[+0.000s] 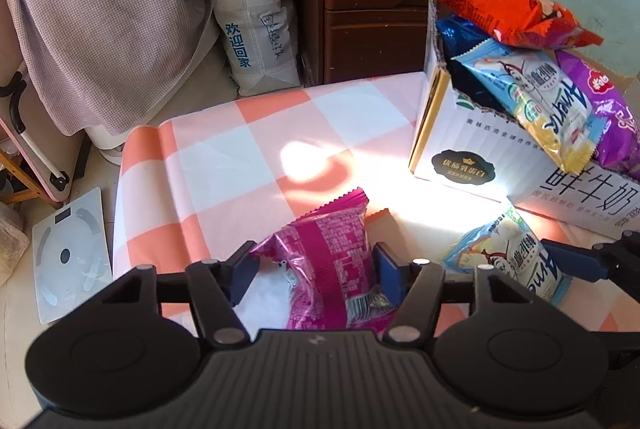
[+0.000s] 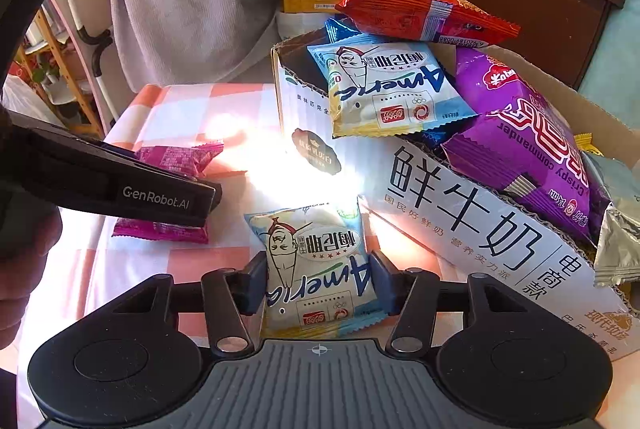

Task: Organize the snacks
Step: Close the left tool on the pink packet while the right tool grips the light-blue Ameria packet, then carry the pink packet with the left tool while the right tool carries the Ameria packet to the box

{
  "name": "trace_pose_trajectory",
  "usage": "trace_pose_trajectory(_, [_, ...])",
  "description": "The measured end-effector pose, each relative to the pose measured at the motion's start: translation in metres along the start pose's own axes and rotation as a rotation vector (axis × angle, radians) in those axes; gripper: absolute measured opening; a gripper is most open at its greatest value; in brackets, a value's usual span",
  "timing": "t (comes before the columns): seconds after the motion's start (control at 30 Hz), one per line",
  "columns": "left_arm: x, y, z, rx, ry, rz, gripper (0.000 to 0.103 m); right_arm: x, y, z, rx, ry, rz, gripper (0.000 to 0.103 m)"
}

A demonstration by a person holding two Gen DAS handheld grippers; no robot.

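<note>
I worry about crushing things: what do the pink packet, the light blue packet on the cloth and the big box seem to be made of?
Pink packet: thin glossy plastic film, probably foil-lined; it crinkles and glints, with zigzag-cut ends.
Light blue packet: printed plastic film, smoother sheen, with a crimped seal.
Box: corrugated cardboard with a white printed face; fluting shows along its torn rim.

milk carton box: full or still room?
Full. Snack packets heap above the white box rim; the orange bag lies on top of the pile.

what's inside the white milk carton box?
The white milk carton box holds an orange packet on top, a light-blue packet, a purple packet, a dark-blue packet and a silver packet. Anything beneath them is covered.
</note>
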State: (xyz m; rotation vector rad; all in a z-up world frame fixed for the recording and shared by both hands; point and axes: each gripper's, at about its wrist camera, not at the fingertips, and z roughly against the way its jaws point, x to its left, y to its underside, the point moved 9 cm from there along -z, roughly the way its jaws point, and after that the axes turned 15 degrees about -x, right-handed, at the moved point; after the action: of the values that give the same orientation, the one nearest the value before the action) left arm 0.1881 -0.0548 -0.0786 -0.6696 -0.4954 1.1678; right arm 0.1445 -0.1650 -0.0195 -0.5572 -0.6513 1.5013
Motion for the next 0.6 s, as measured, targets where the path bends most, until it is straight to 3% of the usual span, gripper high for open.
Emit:
trace_pose_trajectory(0.03, [-0.001,0.0,0.001,-0.001,0.006,-0.005,0.052,-0.001,0.0,0.001,0.003,0.007,-0.004,0.051])
trace_pose_trajectory(0.23, [-0.004,-0.003,0.012,-0.034,0.003,-0.038,0.044,-0.008,-0.004,0.014,-0.004,0.027,-0.032,0.05])
trace_pose_trajectory(0.6, [0.006,-0.007,0.016,-0.035,0.016,0.025,0.042,-0.017,-0.01,0.039,-0.044,0.027,-0.032,0.05])
